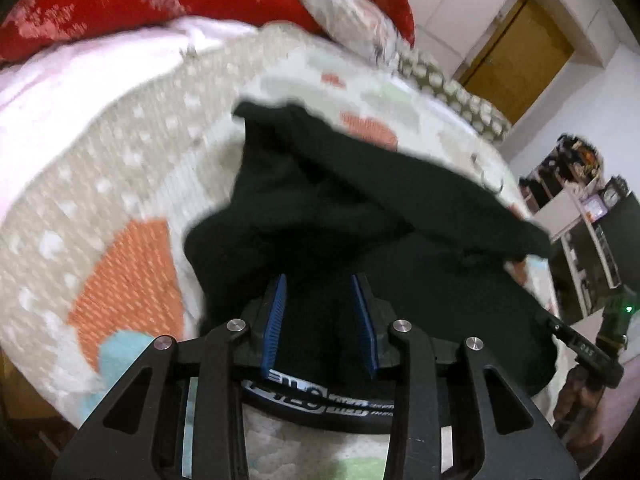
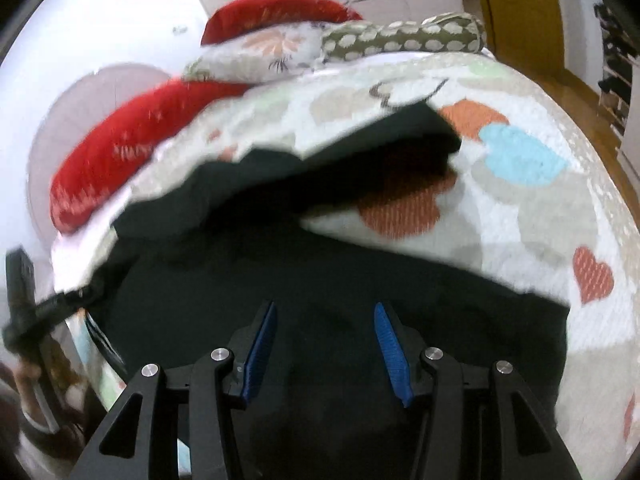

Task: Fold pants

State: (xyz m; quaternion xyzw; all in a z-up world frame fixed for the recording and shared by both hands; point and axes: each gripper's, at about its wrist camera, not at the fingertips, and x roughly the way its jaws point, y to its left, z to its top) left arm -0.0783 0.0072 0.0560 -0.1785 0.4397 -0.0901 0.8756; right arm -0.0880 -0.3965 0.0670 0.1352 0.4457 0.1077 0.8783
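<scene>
Near, our left gripper [image 1: 319,284] stands narrow over the pants [image 1: 360,216], dark cloth between its pads [image 1: 276,320]; we cannot tell whether it grips. Our right gripper [image 2: 325,312] stands half wide above the pants [image 2: 320,320], nothing pinched. The waistband [image 1: 320,398] lies at the near edge, lettering showing. Farther, the pants sit bunched on the bedspread [image 2: 520,220], one flap thrown back over the rest. Beyond, red pillows [image 2: 120,144]. We judge a fold just laid and released. Next move calls for smoothing the heap, then finding a clean edge to pinch for the following fold.
</scene>
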